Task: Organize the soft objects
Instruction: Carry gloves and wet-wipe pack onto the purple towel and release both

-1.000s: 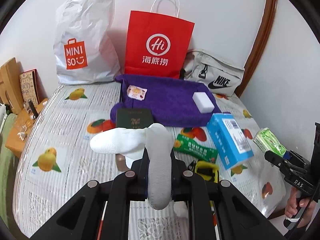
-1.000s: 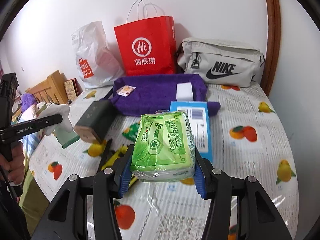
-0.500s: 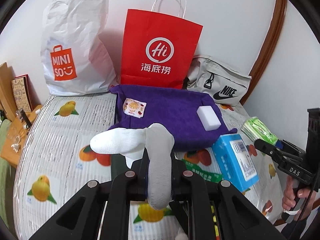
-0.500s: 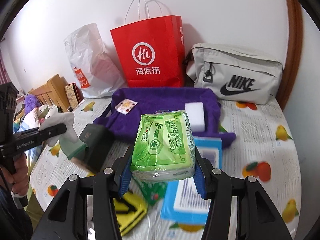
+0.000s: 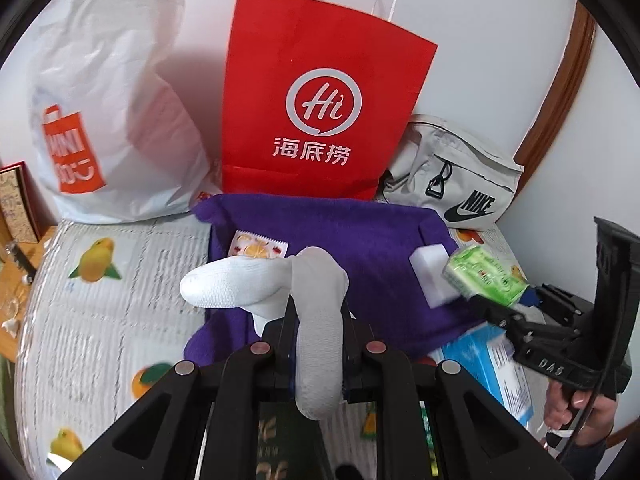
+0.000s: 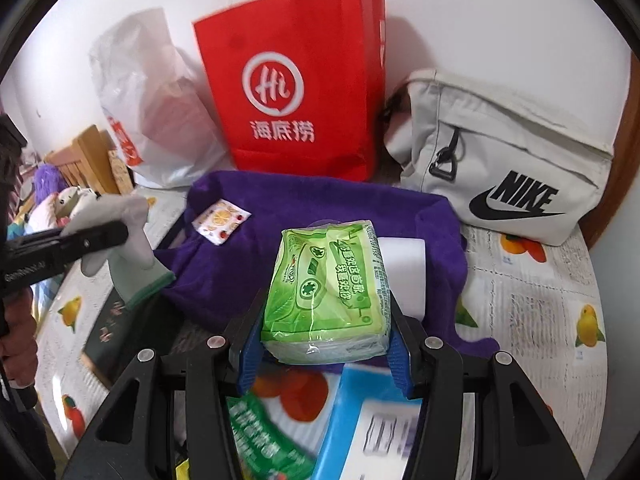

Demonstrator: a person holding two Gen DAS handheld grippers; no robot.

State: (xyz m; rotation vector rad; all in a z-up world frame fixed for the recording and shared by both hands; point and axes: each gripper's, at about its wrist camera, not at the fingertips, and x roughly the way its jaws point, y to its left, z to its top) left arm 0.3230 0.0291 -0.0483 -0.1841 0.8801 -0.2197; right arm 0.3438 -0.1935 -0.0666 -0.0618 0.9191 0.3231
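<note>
My left gripper (image 5: 318,320) is shut on a white glove (image 5: 256,284), held above the near edge of a purple towel (image 5: 360,236); the glove also shows in the right wrist view (image 6: 128,248). My right gripper (image 6: 324,344) is shut on a green tissue pack (image 6: 328,292), over the towel's (image 6: 312,208) front edge; the pack shows in the left wrist view (image 5: 484,276) at the right. On the towel lie a white sponge block (image 5: 432,276) and a small fruit-print sachet (image 5: 258,246).
A red paper bag (image 5: 320,108), a white Miniso bag (image 5: 104,120) and a grey Nike bag (image 5: 452,176) stand against the wall. A blue box (image 6: 372,424), a green packet (image 6: 264,428) and a dark box (image 6: 116,332) lie on the fruit-print cloth (image 5: 92,304).
Both grippers have moved forward toward the purple towel, still holding the glove and the tissue pack. The right gripper now sits over the towel's front edge.
</note>
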